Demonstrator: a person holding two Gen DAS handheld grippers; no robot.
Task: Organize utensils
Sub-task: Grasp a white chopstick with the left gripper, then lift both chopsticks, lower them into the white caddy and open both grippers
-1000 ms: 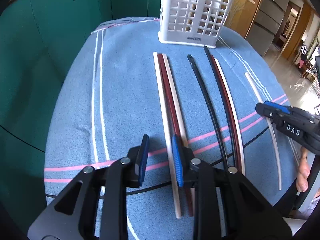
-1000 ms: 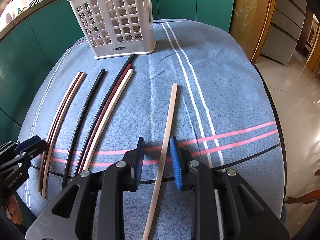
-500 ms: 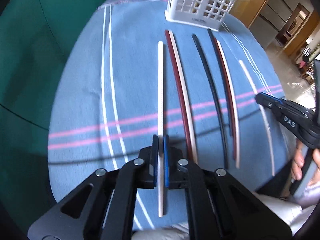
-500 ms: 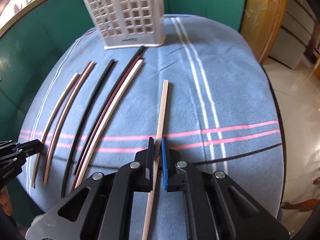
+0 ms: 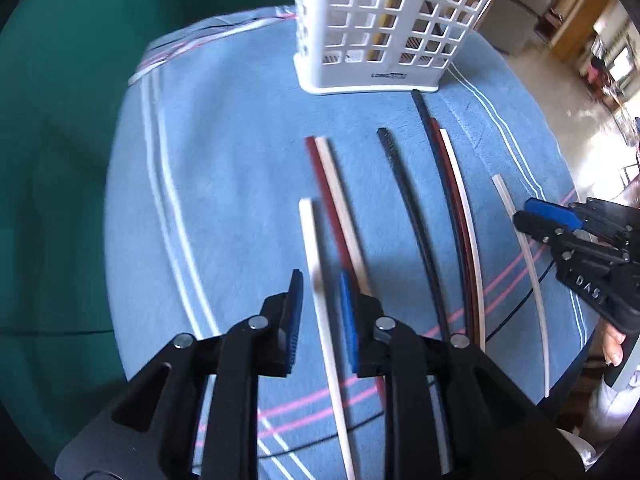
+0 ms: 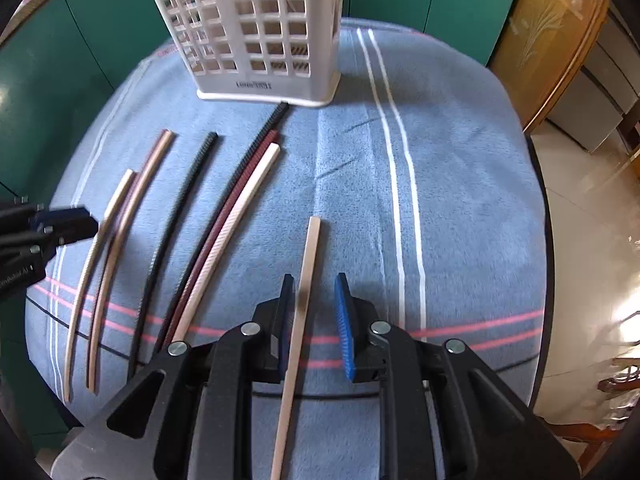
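Observation:
A white lattice basket [image 5: 384, 20] [image 6: 256, 28] stands at the far end of the blue cloth. Several chopsticks lie in rows before it. My left gripper [image 5: 320, 312] has a white chopstick [image 5: 310, 248] between its blue pads. Its jaws are opening, with gaps on both sides of the stick. My right gripper [image 6: 314, 312] has a cream chopstick [image 6: 310, 256] between its pads, close to the left one. Its jaws are opening too. Each gripper shows in the other's view: the right gripper [image 5: 560, 232] and the left gripper [image 6: 52, 226].
On the cloth lie a dark red and cream pair [image 5: 336, 200], a single black stick [image 5: 404, 192] and a black, red and white trio [image 5: 452, 184]. Green cabinets [image 6: 80, 40] ring the table. The table edge drops to a tiled floor [image 6: 580, 200] on the right.
Half a second ago both grippers were shut on their chopsticks; now both pairs of jaws stand apart. Both have moved toward the basket, which looks nearer, and each chopstick has shifted with its gripper.

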